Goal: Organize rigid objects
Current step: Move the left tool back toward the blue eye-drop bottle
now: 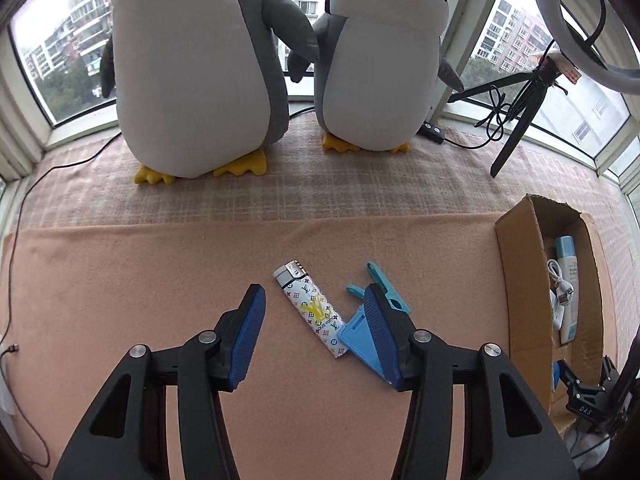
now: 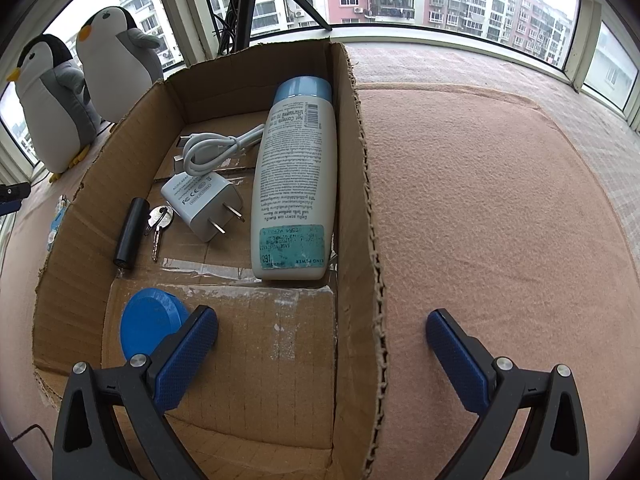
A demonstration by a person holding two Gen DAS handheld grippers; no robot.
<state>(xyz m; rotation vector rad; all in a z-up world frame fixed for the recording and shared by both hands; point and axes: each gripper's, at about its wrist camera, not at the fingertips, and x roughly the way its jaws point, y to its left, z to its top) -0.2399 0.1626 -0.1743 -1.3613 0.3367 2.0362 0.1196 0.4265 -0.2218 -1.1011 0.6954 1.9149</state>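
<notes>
A white lighter with a coloured monogram print [image 1: 310, 310] lies on the pink blanket [image 1: 160, 280]. My left gripper [image 1: 314, 298] hangs over it, open, one pad on each side and neither pressing on it. Its right finger covers part of a light blue clothes peg [image 1: 390, 292] and a light blue flat plastic piece [image 1: 358, 340] beside the lighter. My right gripper [image 2: 320, 320] is open and empty, astride the right wall of the cardboard box [image 2: 360, 160]. The box holds a lotion bottle [image 2: 294, 184], white charger [image 2: 204, 204], coiled cable [image 2: 216, 148], black cylinder [image 2: 130, 232], key [image 2: 158, 220] and blue round lid [image 2: 148, 324].
Two plush penguins [image 1: 192, 72] [image 1: 380, 60] stand by the window behind the blanket. A tripod [image 1: 520, 120] with a ring light stands at the back right, and a thin cable [image 1: 16, 240] runs along the left edge. The cardboard box [image 1: 520, 280] sits right of the lighter.
</notes>
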